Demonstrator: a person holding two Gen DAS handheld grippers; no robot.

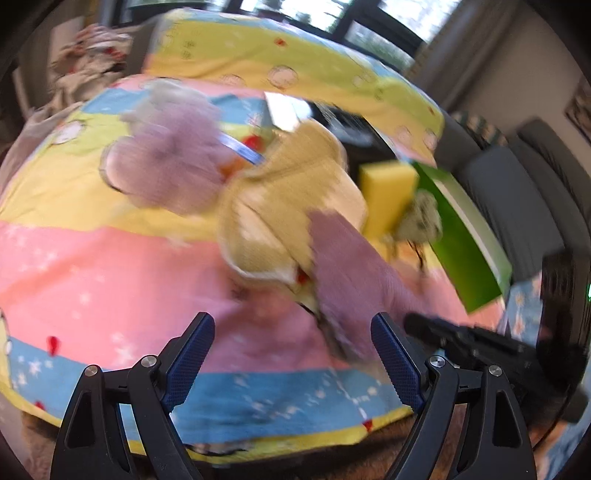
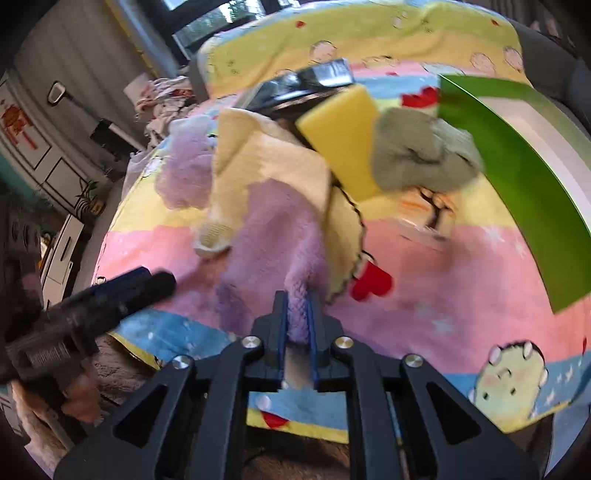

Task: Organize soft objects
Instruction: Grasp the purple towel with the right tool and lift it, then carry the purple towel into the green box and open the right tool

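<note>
Home living room, cartoon blanket (image 2: pixel 461 266), sofa (image 1: pixel 517 192), curtains (image 1: pixel 476 33)

wide-apart left tongs (image 1: pixel 291 363) above a blurred, perhaps towel-like purple cloth (image 1: pixel 343 266) on patterned bedding (image 1: pixel 92 266)

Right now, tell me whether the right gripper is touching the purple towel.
Touching. The right wrist view shows the right gripper with its blue pads pressed on a bunched fold of the purple towel; no gap shows on either side.
</note>
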